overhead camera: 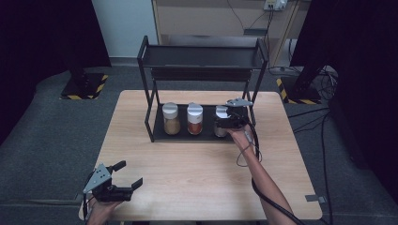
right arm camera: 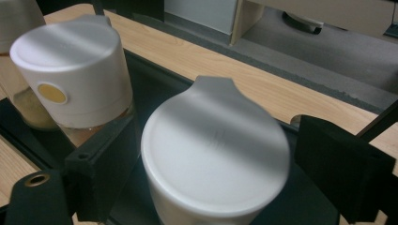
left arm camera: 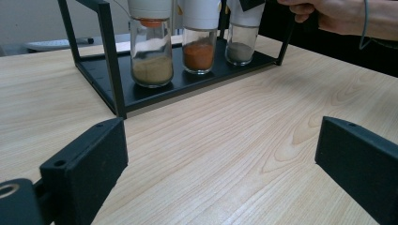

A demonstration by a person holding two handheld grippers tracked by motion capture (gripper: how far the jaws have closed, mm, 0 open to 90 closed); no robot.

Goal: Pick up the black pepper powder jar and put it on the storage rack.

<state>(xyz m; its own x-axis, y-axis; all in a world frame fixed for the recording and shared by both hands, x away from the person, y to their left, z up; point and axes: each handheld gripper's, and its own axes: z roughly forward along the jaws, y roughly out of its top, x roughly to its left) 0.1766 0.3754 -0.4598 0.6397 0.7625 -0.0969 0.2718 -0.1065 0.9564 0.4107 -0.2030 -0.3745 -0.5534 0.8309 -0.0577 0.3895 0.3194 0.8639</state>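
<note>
**Right gripper astride the grey spice jar on the rack**

High view: the right gripper (overhead camera: 228, 118) sits at the rightmost spice jar (overhead camera: 220, 121) on the black rack's (overhead camera: 149, 101) lower shelf. The left gripper (overhead camera: 123, 176) rests apart, jaws spread and empty, near the table's (overhead camera: 197, 164) front edge.

Left gripper view: ahead stand three glass jars; the grey-powder one (left arm camera: 242, 37) is farthest right, beside the hand (left arm camera: 328, 14).

Right gripper view: its white cap (right arm camera: 213, 150) lies between the jaws, which stand apart with gaps either side. The jar looks light, rigid, breakable and smooth; gripping the cap's straight sides seems safest.
</note>
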